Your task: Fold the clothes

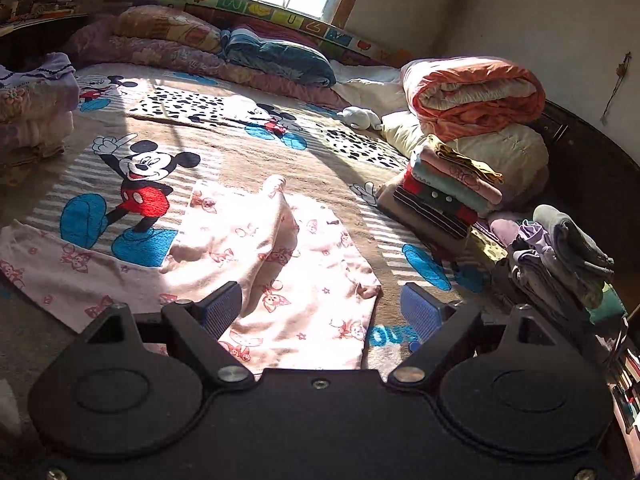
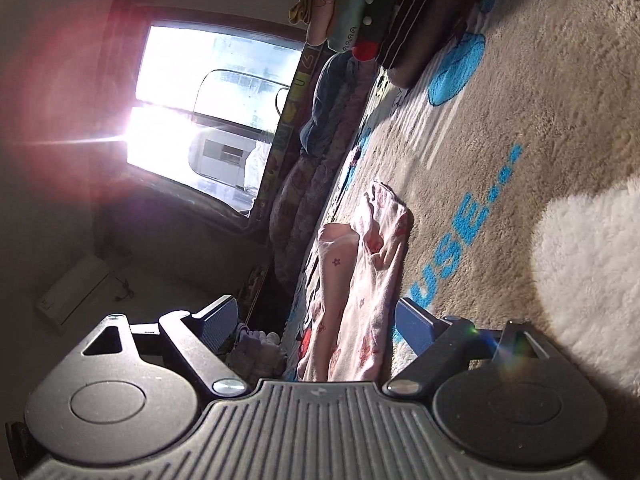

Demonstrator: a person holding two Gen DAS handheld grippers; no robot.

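A pale pink garment [image 1: 280, 280] printed with small cartoon figures lies spread on the Mickey Mouse blanket [image 1: 240, 152], one part ridged up along its middle. My left gripper [image 1: 322, 312] hovers open over its near edge, blue pads wide apart with the cloth between but not clamped. In the right wrist view, rolled sideways, the same pink garment [image 2: 360, 280] runs away from my right gripper [image 2: 316, 320], which is open just above it, touching nothing.
A stack of folded clothes [image 1: 448, 188] sits at the right, with a rolled orange quilt [image 1: 472, 96] behind and a darker clothes pile [image 1: 560, 256] nearer. Folded bedding [image 1: 36, 108] lies left, pillows [image 1: 276, 56] under the window. A white fluffy patch [image 2: 592, 264] lies right.
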